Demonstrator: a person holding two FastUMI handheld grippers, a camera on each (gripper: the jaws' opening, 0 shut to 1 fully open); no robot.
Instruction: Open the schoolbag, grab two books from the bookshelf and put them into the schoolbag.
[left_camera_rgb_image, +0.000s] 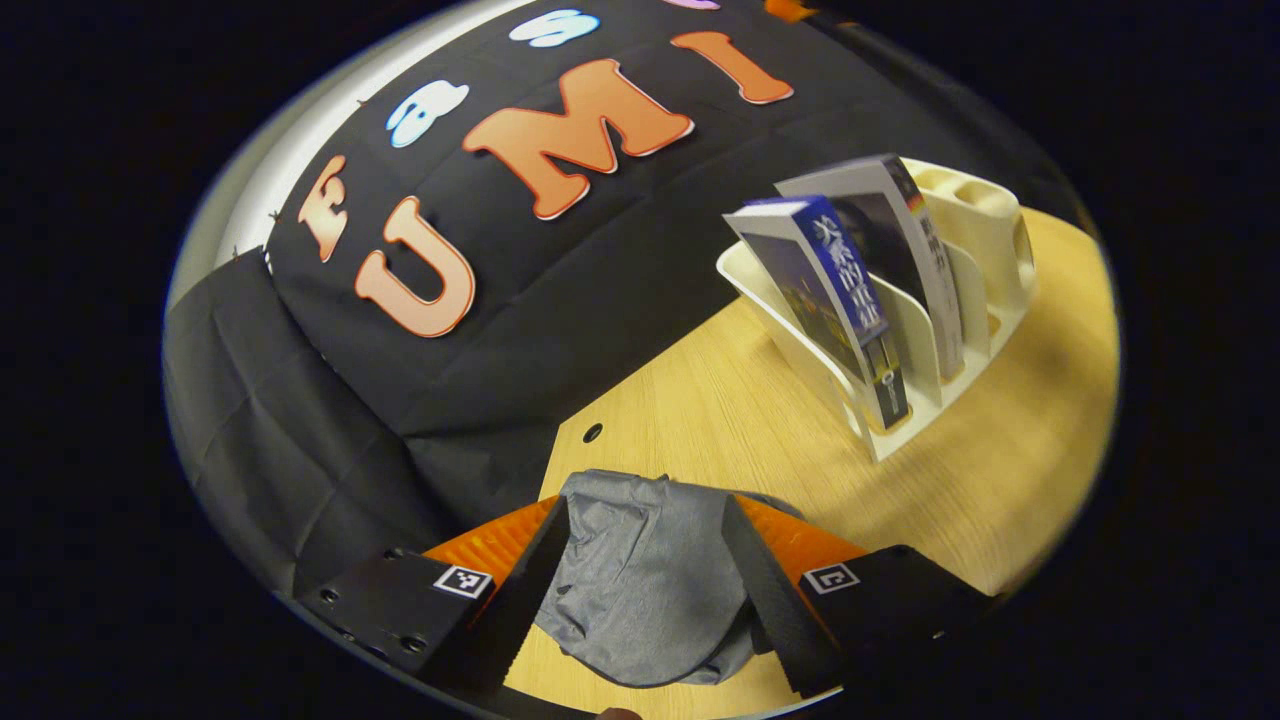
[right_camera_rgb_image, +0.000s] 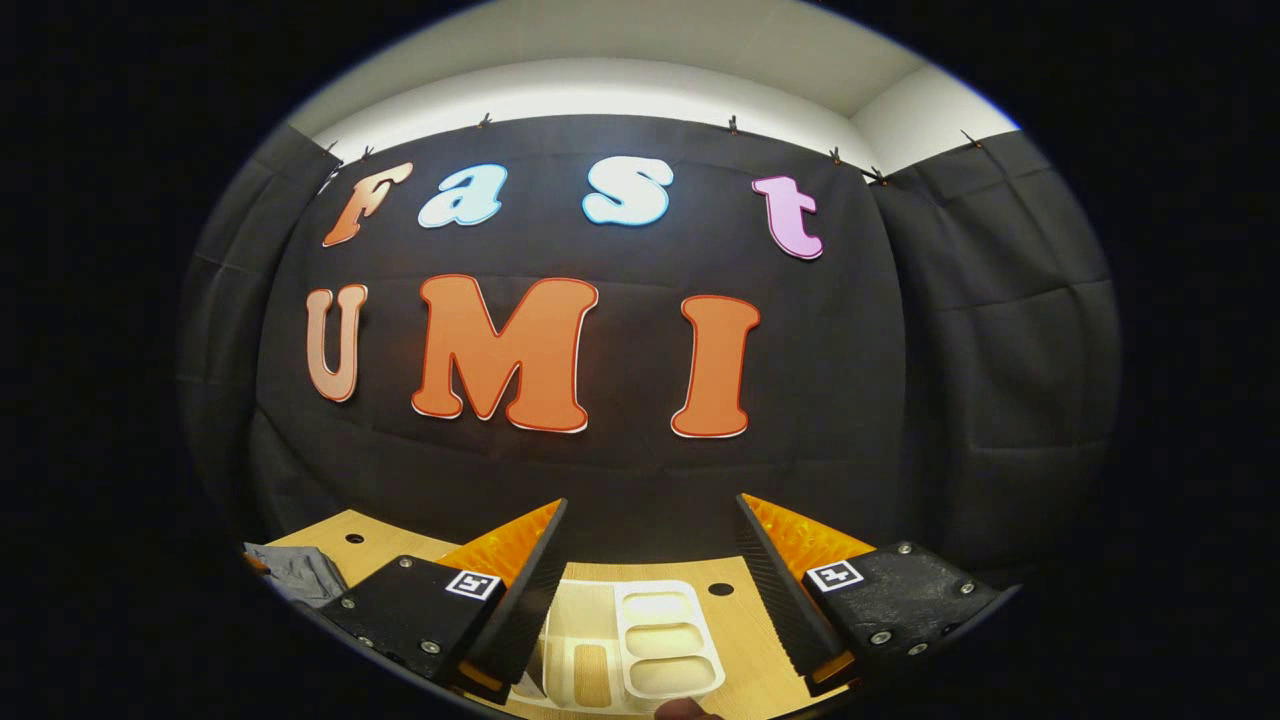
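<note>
In the left gripper view the grey schoolbag (left_camera_rgb_image: 640, 590) lies on the wooden table, its fabric bunched between the spread fingers of my left gripper (left_camera_rgb_image: 648, 580), which stands open. To the right, a white bookshelf (left_camera_rgb_image: 985, 240) holds two upright books: a blue-spined book (left_camera_rgb_image: 835, 300) in front and a white-and-dark book (left_camera_rgb_image: 905, 240) behind it. In the right gripper view my right gripper (right_camera_rgb_image: 650, 585) is open and empty, hanging above the bookshelf (right_camera_rgb_image: 655, 640), whose compartments I see from above. A corner of the schoolbag (right_camera_rgb_image: 295, 572) shows at the far left.
The wooden table (left_camera_rgb_image: 720, 400) has small round holes near its back edge (left_camera_rgb_image: 592, 432). Black cloth walls close off the back and sides. Bare tabletop lies between the bag and the bookshelf.
</note>
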